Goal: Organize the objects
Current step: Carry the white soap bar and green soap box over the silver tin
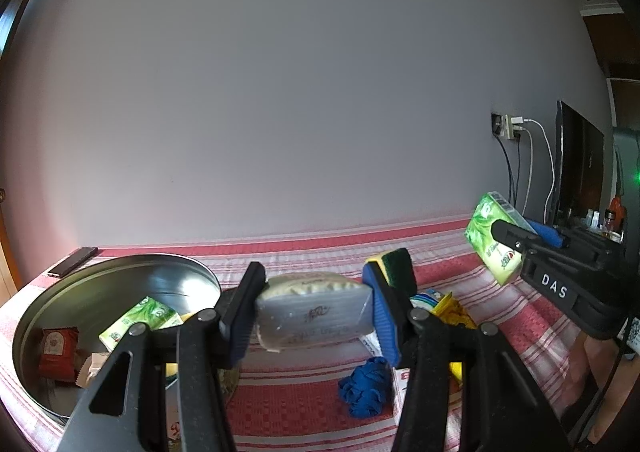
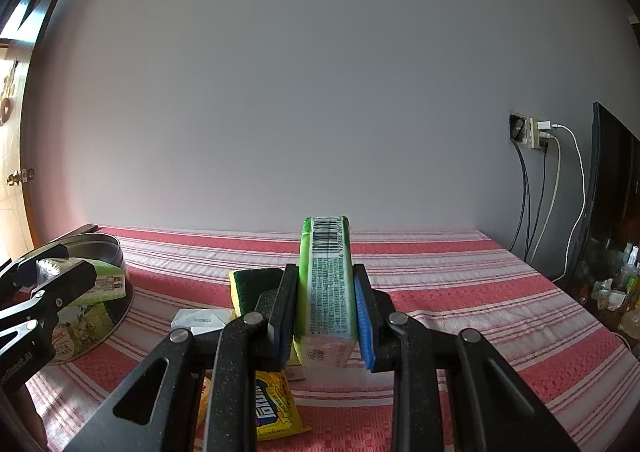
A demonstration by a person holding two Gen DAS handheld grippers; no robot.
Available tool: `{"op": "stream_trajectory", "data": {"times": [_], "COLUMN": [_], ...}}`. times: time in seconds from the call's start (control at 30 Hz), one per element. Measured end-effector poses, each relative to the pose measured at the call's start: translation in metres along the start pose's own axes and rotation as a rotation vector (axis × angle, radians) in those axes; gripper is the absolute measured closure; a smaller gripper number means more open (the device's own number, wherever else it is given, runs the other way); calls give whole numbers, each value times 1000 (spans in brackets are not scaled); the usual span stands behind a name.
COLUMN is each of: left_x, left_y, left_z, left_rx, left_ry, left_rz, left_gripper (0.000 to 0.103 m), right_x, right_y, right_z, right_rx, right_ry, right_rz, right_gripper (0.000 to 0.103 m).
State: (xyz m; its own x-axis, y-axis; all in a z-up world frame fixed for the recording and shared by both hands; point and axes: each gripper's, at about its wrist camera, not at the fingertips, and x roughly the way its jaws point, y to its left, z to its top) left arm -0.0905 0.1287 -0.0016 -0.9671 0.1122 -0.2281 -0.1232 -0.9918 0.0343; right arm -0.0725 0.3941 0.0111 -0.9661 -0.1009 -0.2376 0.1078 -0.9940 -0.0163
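My left gripper point(image 1: 314, 306) is shut on a grey wrapped tissue pack point(image 1: 316, 308) and holds it above the striped cloth, just right of the round metal tin point(image 1: 100, 280). The tin holds a green tissue pack point(image 1: 138, 318), a red sachet point(image 1: 58, 348) and other small items. My right gripper point(image 2: 326, 308) is shut on a green tissue pack point(image 2: 328, 284), held upright above the table; it also shows in the left wrist view point(image 1: 494, 238). The left gripper shows at the left of the right wrist view point(image 2: 60, 276), beside the tin point(image 2: 100, 292).
A yellow-green sponge point(image 1: 394, 264), a blue scrunchie point(image 1: 366, 386), a yellow packet point(image 2: 276, 404) and a white sachet point(image 2: 200, 320) lie on the red striped cloth point(image 2: 460, 292). A phone point(image 1: 72, 262) lies at the far left. Cables and a monitor point(image 2: 612, 188) stand at the right.
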Motion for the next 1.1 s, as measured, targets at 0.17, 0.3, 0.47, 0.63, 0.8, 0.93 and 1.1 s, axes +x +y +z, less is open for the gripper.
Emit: {"op": "stream_trajectory", "data": {"times": [0.17,0.3,0.47,0.63,0.8,0.93,1.1], "left_x": [-2,-4,-12,-19,-21,-24,-29], "left_y": [4,14,33,62,96,127,162], "left_z": [1,2,6,8,7,3,-1], "left_rx": [4,-6,-30,-53,-84,-117,-163], "left_ry": [-10,-13,-17,-12,23,47,71], "left_rz": [12,20,50,116,191,248,310], "left_gripper": [52,52,52,52,52,52,52], "right_x": [-1,0,-2,0,10,21,35], "right_y": [5,15,39,71,108,138,178], "right_z": [0,1,13,30,42,47,47], "right_rx": [-14,-25,-45,-59,-60,-54,-86], "right_ry": [-4,3,-3,1,36,85,149], "right_rz": [0,24,84,179,306,400,478], "right_gripper": [75,75,75,75,75,75,75]}}
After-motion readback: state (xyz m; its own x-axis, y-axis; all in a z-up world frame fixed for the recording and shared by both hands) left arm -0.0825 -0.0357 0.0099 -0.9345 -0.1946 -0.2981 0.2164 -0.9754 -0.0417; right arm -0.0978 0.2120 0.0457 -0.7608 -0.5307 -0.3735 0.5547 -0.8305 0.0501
